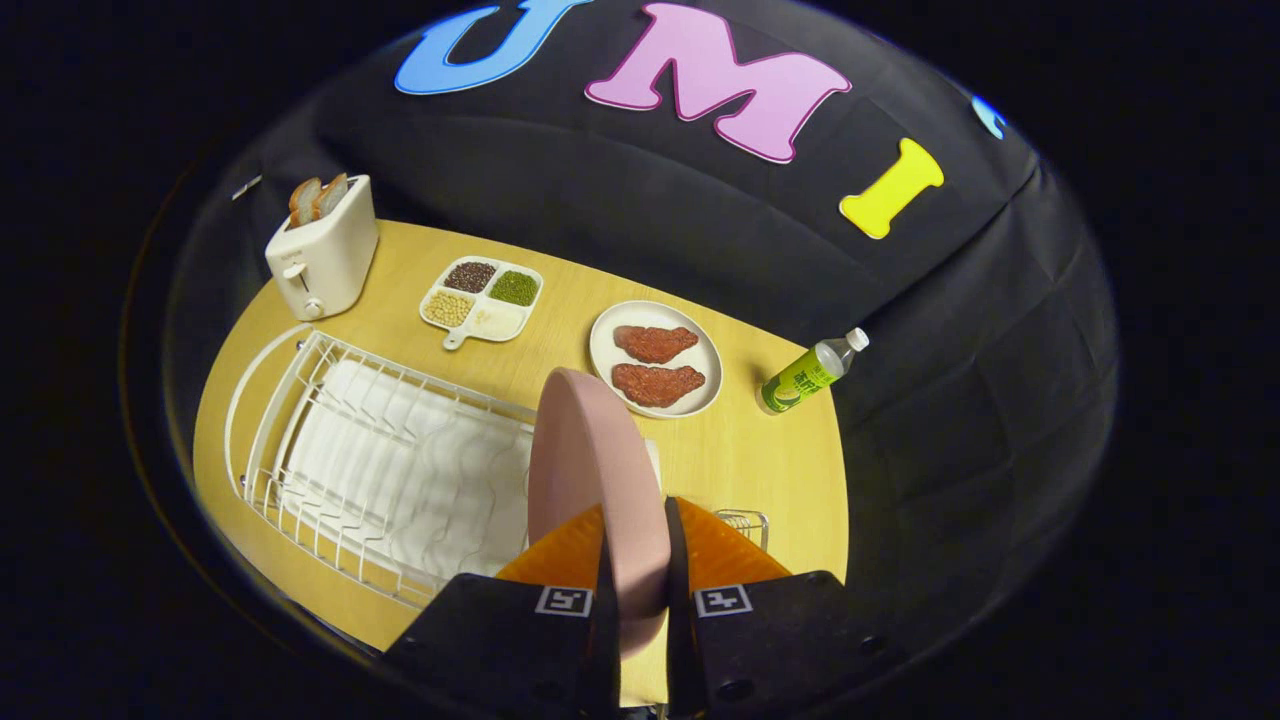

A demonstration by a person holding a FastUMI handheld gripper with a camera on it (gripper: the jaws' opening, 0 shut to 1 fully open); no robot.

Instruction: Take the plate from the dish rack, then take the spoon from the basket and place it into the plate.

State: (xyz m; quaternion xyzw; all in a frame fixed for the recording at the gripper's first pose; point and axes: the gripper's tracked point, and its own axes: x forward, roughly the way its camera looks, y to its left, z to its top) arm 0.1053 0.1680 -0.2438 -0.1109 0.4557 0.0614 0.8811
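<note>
The gripper (636,560) is pointing steeply down over the wooden table (770,460), both fingers clamping the rim of a smooth round plate (590,470), held on edge just above the wire rack (330,450). A wire basket (745,525) is peeking beside the fingers.

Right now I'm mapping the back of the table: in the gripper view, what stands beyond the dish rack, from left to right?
White toaster holding bread slices → white four-compartment tray of grains → round white plate with two red cutlets → green-labelled plastic bottle lying tilted.
</note>
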